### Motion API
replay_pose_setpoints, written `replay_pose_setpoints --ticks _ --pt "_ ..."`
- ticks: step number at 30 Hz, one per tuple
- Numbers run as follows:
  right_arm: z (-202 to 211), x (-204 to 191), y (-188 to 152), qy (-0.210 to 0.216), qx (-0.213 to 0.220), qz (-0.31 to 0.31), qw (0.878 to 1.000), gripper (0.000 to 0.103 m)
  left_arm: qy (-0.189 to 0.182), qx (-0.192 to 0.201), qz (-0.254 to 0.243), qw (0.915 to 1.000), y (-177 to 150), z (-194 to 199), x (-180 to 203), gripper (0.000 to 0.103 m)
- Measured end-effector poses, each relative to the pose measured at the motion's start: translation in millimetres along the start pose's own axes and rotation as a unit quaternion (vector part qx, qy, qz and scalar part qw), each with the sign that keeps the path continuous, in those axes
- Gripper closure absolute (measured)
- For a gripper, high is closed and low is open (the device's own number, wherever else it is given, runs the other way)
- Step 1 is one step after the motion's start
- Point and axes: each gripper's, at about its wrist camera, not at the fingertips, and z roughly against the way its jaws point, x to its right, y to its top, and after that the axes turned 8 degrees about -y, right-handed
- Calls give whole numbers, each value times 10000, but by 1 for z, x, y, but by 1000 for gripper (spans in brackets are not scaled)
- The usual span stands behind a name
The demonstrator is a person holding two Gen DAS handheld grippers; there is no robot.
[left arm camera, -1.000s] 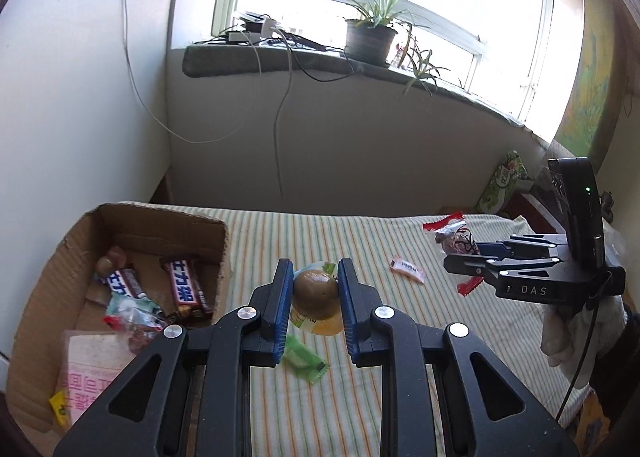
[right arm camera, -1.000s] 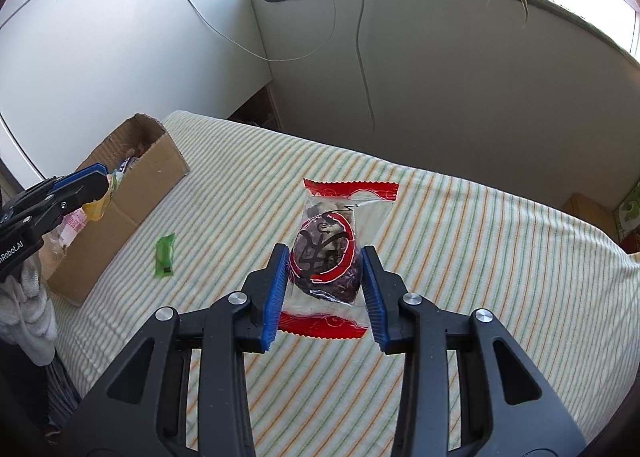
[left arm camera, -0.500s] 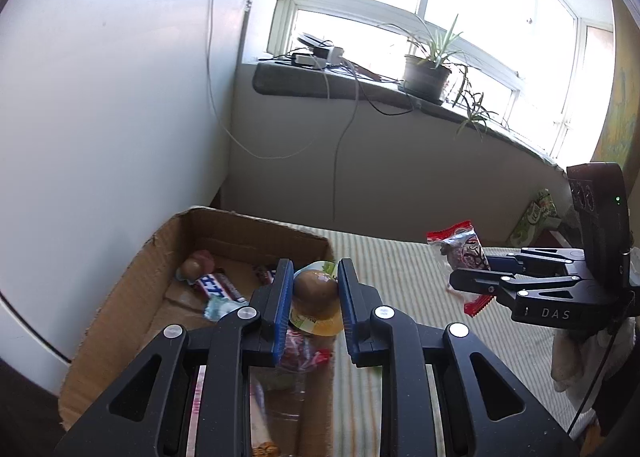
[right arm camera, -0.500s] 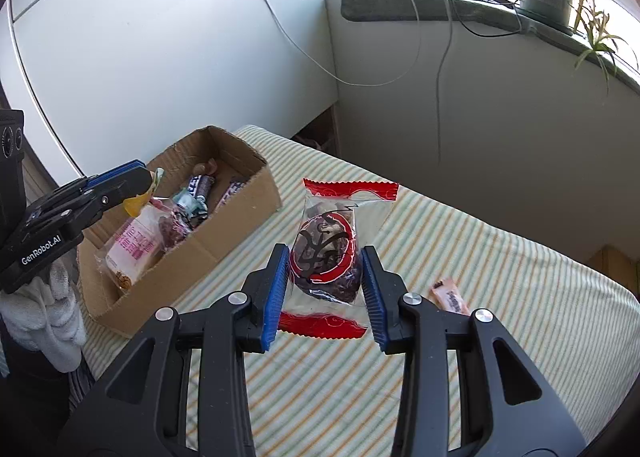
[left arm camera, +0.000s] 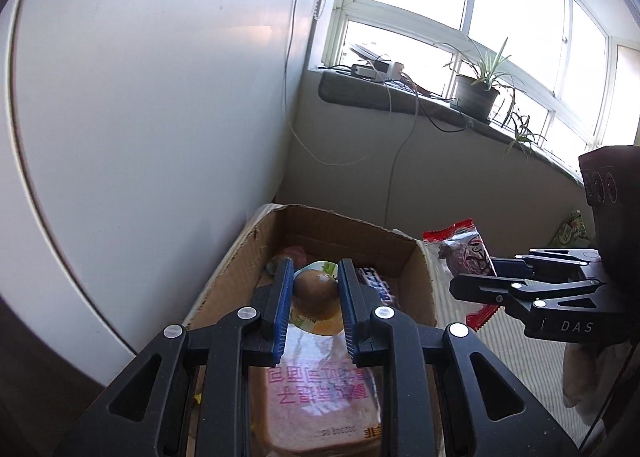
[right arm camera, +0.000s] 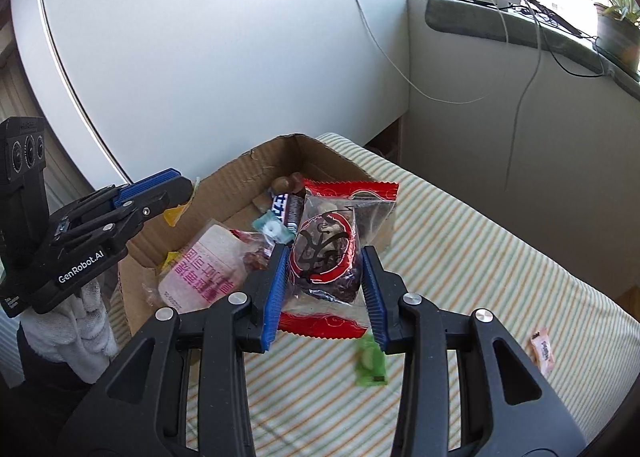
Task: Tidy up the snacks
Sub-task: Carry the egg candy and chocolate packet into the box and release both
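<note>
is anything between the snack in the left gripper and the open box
Nothing visible blocks it. The left gripper holds the round brown snack directly above the open cardboard box; only snacks already inside, such as the pink packet, lie below.

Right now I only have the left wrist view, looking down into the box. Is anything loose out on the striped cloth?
Observer: Yes. A green candy lies on the striped cloth, just below the red packet gripped in the right gripper.
Operator: Anything else out there?
Observer: A pink wrapped candy lies farther right, apart from the green one.
Operator: My left gripper grips the round brown snack. What's behind it?
Observer: A white-gloved hand holding it.
</note>
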Motion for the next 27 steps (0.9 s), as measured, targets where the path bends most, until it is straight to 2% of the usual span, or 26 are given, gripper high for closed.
replay_pose_setpoints --ticks 9,16,17,19,21,23,27 --pt "-18 -40 -3 217 -146 320 9991 65 141 50 87 9999 -2 8 -16 81" --pt "-22 -53 -6 240 -159 508 9983 64 137 78 97 9998 0 11 -14 81" --pt "-22 -54 -7 221 -143 536 9982 63 137 77 99 9998 0 11 -13 80" --pt "-21 -57 -7 207 -116 568 9981 58 148 86 93 9998 0 12 -12 72" --pt "-20 -57 -7 176 -76 569 9982 46 161 107 85 9998 0 12 -11 61" --pt "-17 -55 -7 125 -22 568 9983 42 160 114 89 9998 0 12 -12 61" --pt "-14 -47 -6 58 7 515 9987 42 141 126 100 9998 2 11 -11 61"
